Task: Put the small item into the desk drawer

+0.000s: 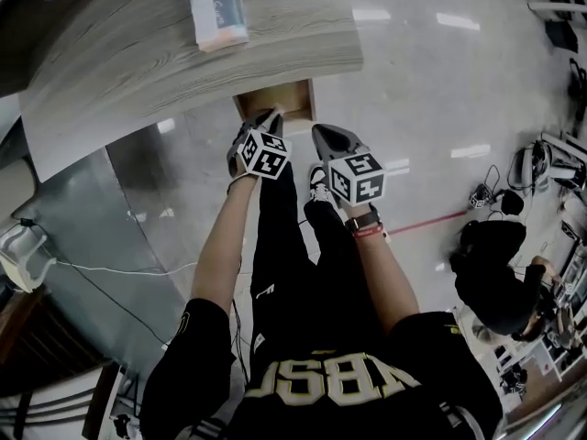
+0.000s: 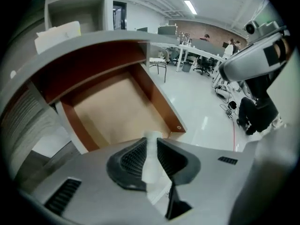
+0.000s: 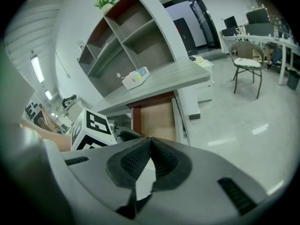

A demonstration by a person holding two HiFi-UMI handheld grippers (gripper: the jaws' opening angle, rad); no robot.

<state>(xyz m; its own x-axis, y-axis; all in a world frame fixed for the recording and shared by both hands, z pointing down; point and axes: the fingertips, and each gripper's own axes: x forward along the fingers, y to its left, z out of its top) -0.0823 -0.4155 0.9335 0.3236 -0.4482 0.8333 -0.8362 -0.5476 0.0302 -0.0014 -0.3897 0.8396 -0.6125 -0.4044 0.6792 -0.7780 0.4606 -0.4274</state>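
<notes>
Left gripper view: clamps small white item [image 2: 152, 168] in left hand-held gripper [image 2: 151, 142], near the front edge of the open drawer [image 2: 112, 111]. Risks dropping it on the floor [image 2: 201, 111] if released short. Shows right hand-held gripper [image 3: 150, 139] closed, empty.

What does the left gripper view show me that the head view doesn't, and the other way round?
Only the left gripper view: a small white item pinched between the jaws of the left gripper. Only the head view: the person's arms and the marker cubes on the grippers. Both: the open drawer under the desk top, with a box lying on that top.
</notes>
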